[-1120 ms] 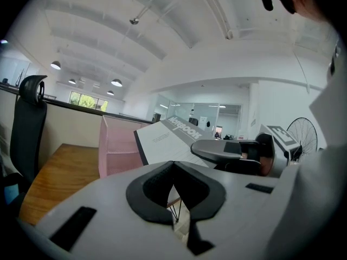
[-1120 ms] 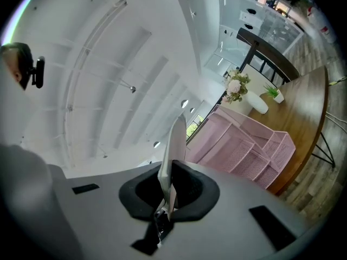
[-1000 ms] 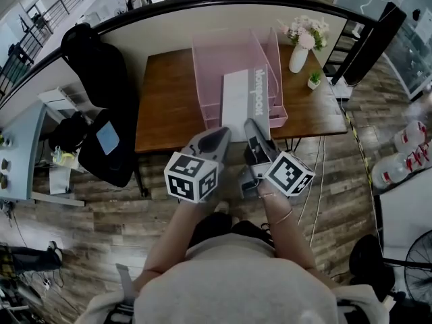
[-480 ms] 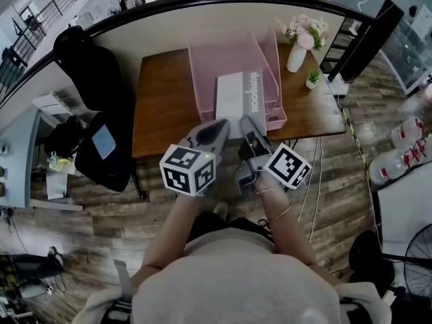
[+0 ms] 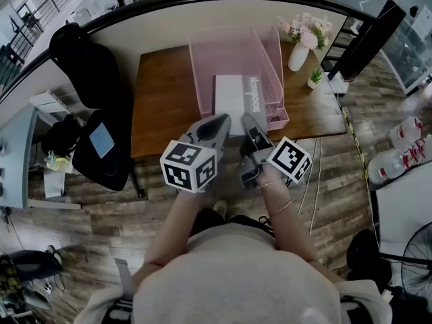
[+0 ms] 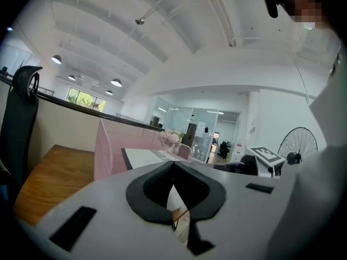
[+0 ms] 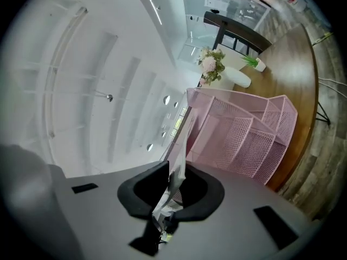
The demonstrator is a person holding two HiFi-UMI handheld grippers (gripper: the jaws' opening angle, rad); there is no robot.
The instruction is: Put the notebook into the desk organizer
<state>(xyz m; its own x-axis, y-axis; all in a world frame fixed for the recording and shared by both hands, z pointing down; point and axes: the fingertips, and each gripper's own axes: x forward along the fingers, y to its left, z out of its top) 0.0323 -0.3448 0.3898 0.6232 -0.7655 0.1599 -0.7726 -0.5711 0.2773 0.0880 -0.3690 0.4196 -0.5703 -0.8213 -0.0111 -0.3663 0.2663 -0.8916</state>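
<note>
A pink mesh desk organizer [image 5: 270, 52] stands on the wooden table [image 5: 162, 100]. The white notebook [image 5: 233, 96] with a grey spine lies flat inside it, its near end at the organizer's open front. My right gripper [image 5: 250, 121] is at that near end. In the right gripper view the notebook's thin edge [image 7: 179, 164] still sits in the narrow slit of the jaws as they begin opening. My left gripper [image 5: 219, 121] hovers just left of it, shut and empty. It points at the organizer [image 6: 111, 150] and the notebook [image 6: 141, 157].
A white vase of flowers [image 5: 300, 49] and a small potted plant [image 5: 315, 78] stand at the table's right end. A black office chair [image 5: 94, 113] is by the left end. A curved wall runs behind the table. Wood floor lies under me.
Almost nothing has moved. Both grippers stay at the notebook's near end, and the notebook rests in the organizer as before. Only the head view has shifted a little.
</note>
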